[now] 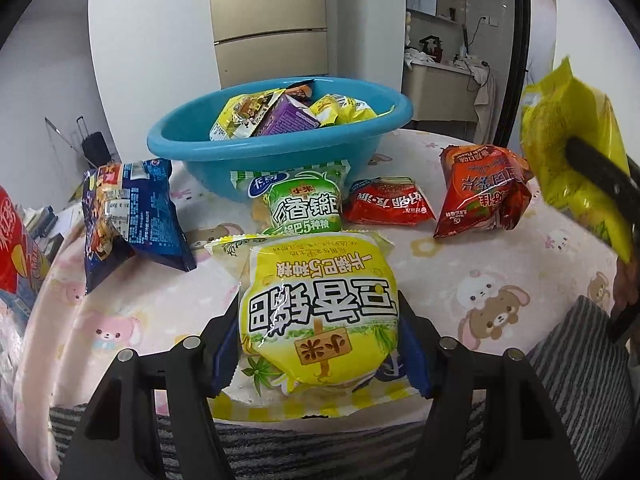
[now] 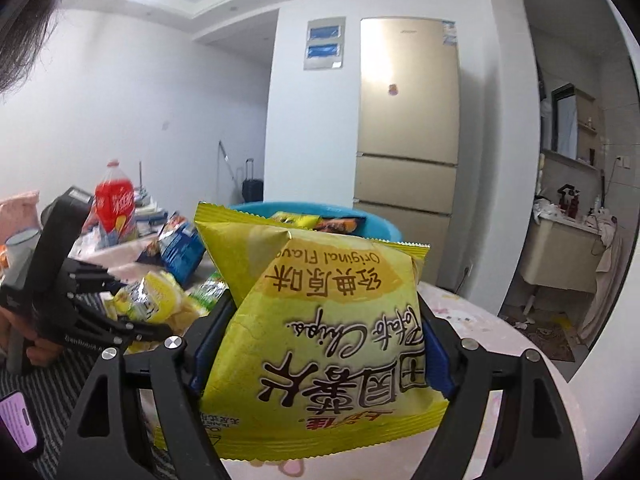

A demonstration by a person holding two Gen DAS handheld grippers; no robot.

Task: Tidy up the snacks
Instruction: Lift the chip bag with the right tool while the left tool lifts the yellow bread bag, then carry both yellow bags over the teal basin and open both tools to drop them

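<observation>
My left gripper [image 1: 320, 344] is shut on a yellow rice-cracker bag [image 1: 320, 292] that rests on the near part of the pink cartoon tablecloth [image 1: 500, 272]. In the right wrist view my right gripper [image 2: 320, 348] is shut on a yellow potato-chip bag [image 2: 320, 340], held up in the air; the same bag [image 1: 568, 140] shows at the right edge of the left wrist view. A blue basin [image 1: 192, 148] with several snack packs in it stands at the back of the table, behind the chip bag in the right wrist view [image 2: 384, 232].
On the cloth in front of the basin lie a green bag [image 1: 304, 204], a flat red bag [image 1: 384, 204], an orange-red bag [image 1: 480, 192] and a dark blue bag [image 1: 132, 208]. A red bottle [image 2: 114, 204] and clutter stand to the left. A phone [image 2: 16, 424] lies near a striped sleeve.
</observation>
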